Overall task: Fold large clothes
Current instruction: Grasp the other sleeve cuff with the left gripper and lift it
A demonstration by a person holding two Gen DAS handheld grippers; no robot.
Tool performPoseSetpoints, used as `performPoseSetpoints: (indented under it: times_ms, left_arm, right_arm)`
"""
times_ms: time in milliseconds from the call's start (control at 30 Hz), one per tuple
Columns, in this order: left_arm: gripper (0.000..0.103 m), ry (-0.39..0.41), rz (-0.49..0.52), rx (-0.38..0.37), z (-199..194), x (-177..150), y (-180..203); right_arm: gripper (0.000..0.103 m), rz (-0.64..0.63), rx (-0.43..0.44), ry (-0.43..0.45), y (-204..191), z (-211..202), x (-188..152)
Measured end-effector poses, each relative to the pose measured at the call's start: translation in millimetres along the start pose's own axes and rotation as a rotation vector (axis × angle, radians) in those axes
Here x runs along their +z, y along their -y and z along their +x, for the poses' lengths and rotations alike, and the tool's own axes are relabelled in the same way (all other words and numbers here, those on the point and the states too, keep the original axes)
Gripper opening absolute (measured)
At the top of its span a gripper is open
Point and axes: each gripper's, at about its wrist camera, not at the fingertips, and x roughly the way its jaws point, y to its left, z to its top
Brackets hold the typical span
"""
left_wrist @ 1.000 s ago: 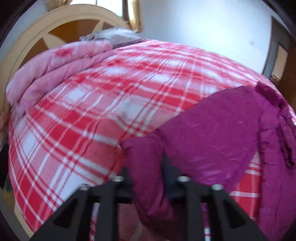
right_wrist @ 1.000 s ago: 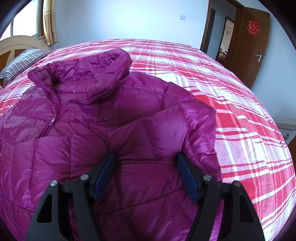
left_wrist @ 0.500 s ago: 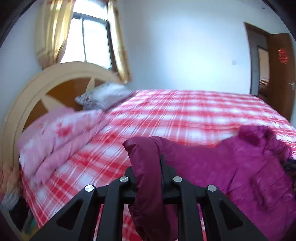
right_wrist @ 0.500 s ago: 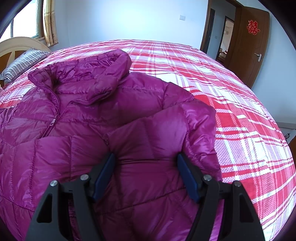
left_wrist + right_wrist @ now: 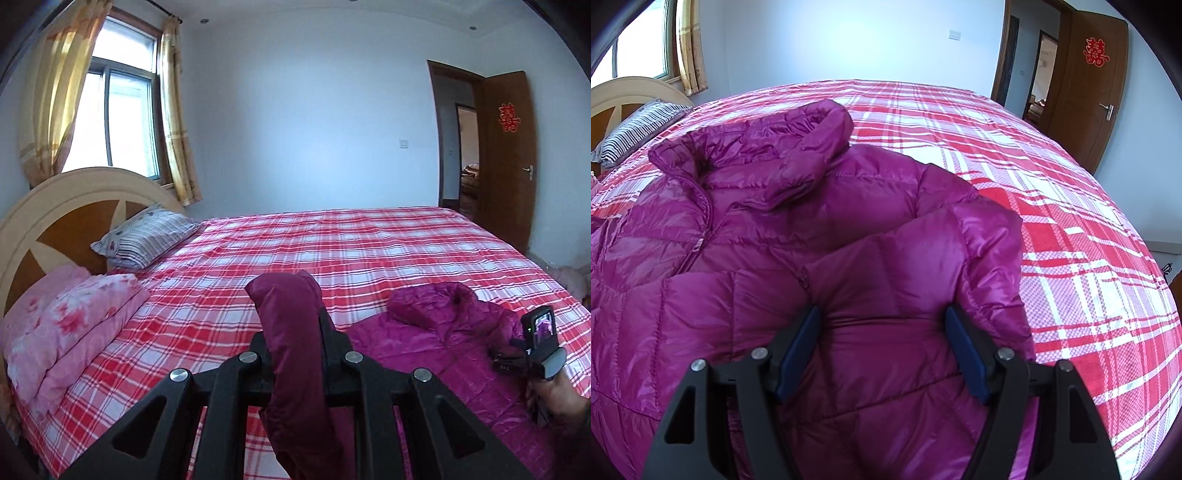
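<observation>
A magenta puffer jacket [image 5: 820, 236] lies front up on the red plaid bed [image 5: 1052, 229], collar toward the far side. Its right sleeve [image 5: 923, 266] is folded over the chest. My right gripper [image 5: 882, 332] is open, its blue pads either side of that sleeve's lower part, resting on the jacket. My left gripper [image 5: 293, 332] is shut on the jacket's other sleeve cuff [image 5: 284, 295] and holds it lifted above the bed; the sleeve hangs down between the fingers. The jacket body [image 5: 436, 343] lies to the right in the left wrist view, with the right gripper's camera [image 5: 539, 328] on it.
A striped pillow [image 5: 147, 236] and a folded pink quilt [image 5: 70, 325] lie by the round wooden headboard [image 5: 55, 206] at the left. A curtained window [image 5: 122, 118] is behind it. An open brown door [image 5: 506, 155] stands at the right.
My left gripper has lifted the sleeve cuff off the bed and tilted up, so its view now shows the room. The right gripper has stayed in place, open.
</observation>
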Motion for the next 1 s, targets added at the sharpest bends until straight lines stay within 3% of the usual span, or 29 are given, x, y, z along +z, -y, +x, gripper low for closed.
performPoseSetpoints:
  times_ms: [300, 633, 1000]
  left_arm:
    - [0.015, -0.001, 0.058, -0.107, 2.0, 5.3, 44.2]
    - [0.015, -0.038, 0.115, -0.256, 16.8, -8.4, 130.0]
    - [0.015, -0.122, 0.177, -0.326, 58.6, -59.5, 219.5]
  right_arm:
    - [0.074, 0.001, 0.001, 0.002, 0.2, -0.4, 0.0]
    - [0.074, 0.002, 0.000, 0.005, 0.3, -0.1, -0.2]
    - [0.075, 0.008, 0.012, 0.008, 2.0, -0.2, -0.5]
